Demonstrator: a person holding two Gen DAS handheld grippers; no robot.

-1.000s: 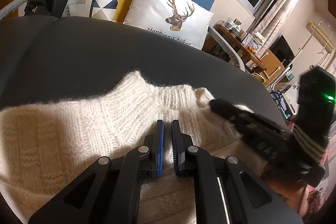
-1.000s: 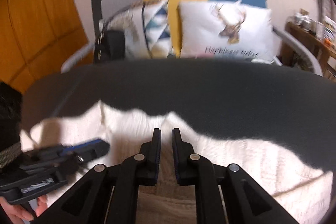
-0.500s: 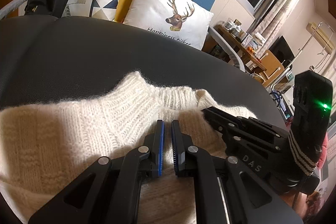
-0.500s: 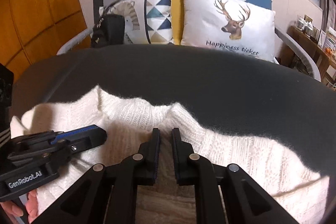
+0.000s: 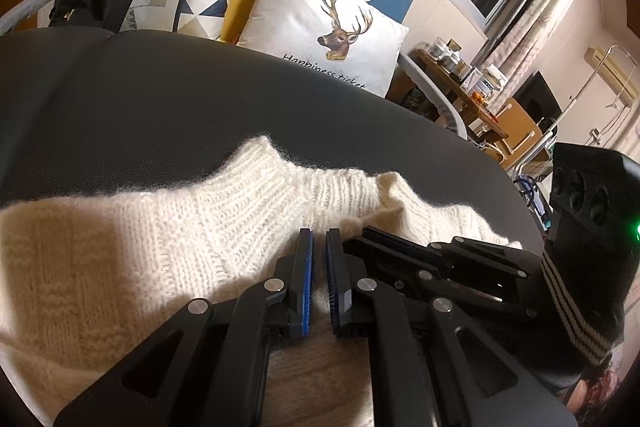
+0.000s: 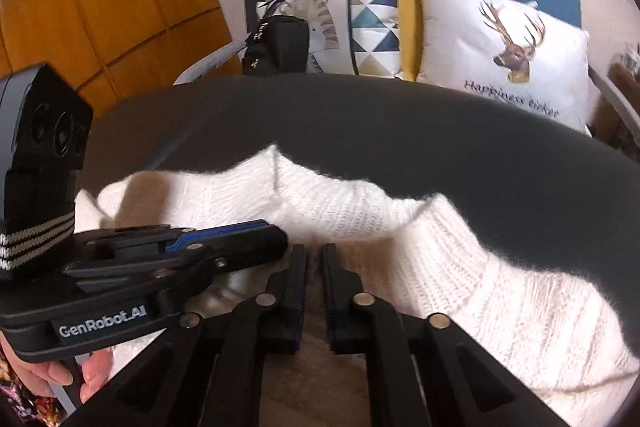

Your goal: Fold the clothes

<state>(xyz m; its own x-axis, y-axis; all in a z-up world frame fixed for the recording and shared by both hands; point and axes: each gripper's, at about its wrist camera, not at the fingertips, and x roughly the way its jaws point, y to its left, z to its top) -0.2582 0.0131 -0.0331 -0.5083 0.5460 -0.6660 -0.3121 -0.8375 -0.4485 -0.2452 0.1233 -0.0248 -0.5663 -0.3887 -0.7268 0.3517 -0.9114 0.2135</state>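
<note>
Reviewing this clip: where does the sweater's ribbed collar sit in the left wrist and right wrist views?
Left wrist: collar sits centre, just beyond the left gripper.
Right wrist: collar sits centre, just above the right gripper, whose jaws are closing.
Shared landmark: deer cushion, upper middle in the left wrist view, upper right in the right.

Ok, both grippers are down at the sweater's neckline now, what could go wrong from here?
1. The left gripper and right gripper sit almost touching behind the collar; lifting could knock them together.
2. The right gripper's jaws are closing on loose knit of the cream sweater; a thin pinch may slip or snag.
3. With both grips so central, the shoulders may sag unevenly.
</note>
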